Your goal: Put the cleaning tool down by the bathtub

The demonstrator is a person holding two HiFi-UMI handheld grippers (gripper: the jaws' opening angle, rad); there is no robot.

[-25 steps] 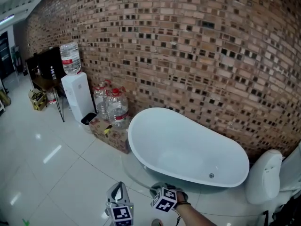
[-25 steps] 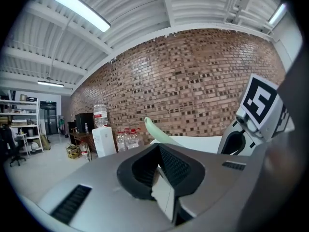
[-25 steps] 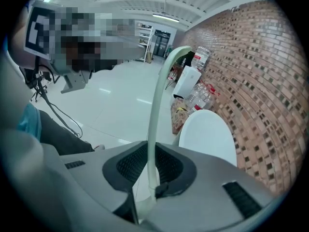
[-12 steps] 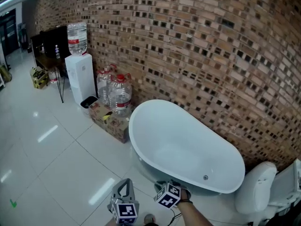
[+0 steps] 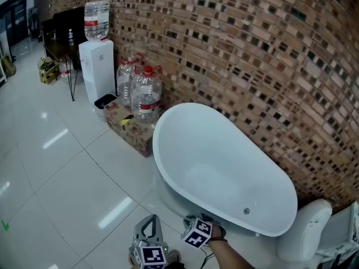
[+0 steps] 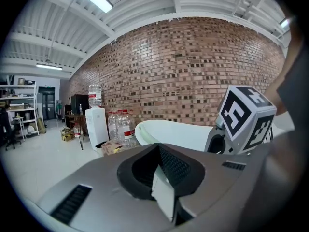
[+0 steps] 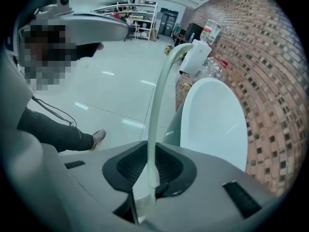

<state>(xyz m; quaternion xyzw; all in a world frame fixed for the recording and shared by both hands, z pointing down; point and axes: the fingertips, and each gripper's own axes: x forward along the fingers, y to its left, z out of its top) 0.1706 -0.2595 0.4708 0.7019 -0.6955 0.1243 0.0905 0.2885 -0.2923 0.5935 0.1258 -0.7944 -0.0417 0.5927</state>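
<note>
Cleaning tool, clamped in the right hand-held gripper, shows only in that gripper's view; left hand-held gripper closed, empty.

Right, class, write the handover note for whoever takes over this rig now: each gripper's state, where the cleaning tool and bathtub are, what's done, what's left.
Left gripper: jaws together, nothing between them.
Right gripper: shut on the pale, thin-handled cleaning tool; its white head reaches out beside the white oval bathtub.
Done: tool is at the bathtub's near side.
Left: lay it on the glossy white tiled floor by the bathtub, then open the right gripper.
</note>
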